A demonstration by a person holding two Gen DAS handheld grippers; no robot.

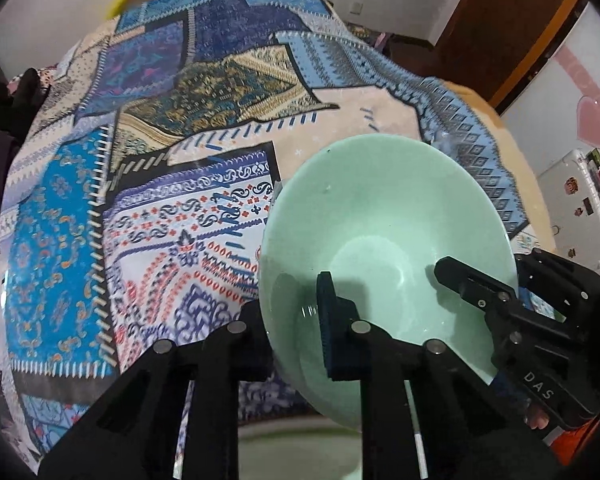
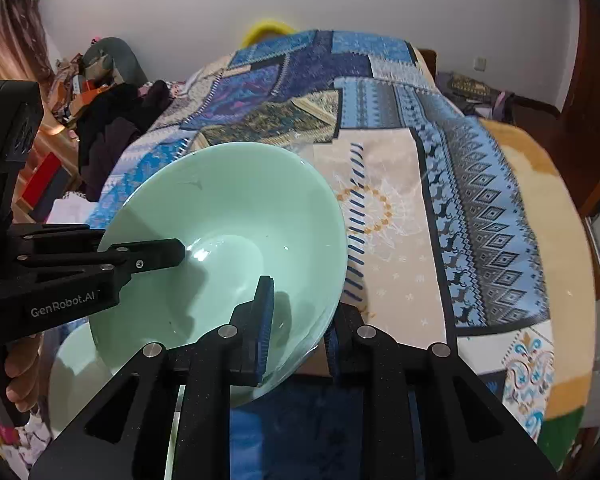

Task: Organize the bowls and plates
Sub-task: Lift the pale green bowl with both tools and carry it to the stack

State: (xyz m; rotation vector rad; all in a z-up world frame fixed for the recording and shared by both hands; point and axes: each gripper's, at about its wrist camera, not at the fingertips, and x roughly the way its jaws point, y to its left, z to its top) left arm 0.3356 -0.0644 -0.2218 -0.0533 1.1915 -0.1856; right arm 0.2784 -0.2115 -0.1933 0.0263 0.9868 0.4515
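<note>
A pale green bowl (image 1: 384, 240) is held up over the patterned blue bedspread (image 1: 140, 160). My left gripper (image 1: 296, 332) is shut on its left rim, one pad inside the bowl and one outside. My right gripper (image 2: 300, 324) is shut on the opposite rim of the same bowl (image 2: 228, 216). Each gripper shows in the other's view: the right one in the left wrist view (image 1: 484, 292) and the left one in the right wrist view (image 2: 148, 258). A second pale green dish (image 2: 76, 380) lies below the bowl, at the lower left of the right wrist view.
The bedspread (image 2: 440, 200) covers a bed that fills both views. Dark clothes and clutter (image 2: 112, 128) lie off the bed's left side. A white appliance with stickers (image 1: 576, 208) stands at the right. A yellow ring (image 2: 266, 28) shows past the bed's far end.
</note>
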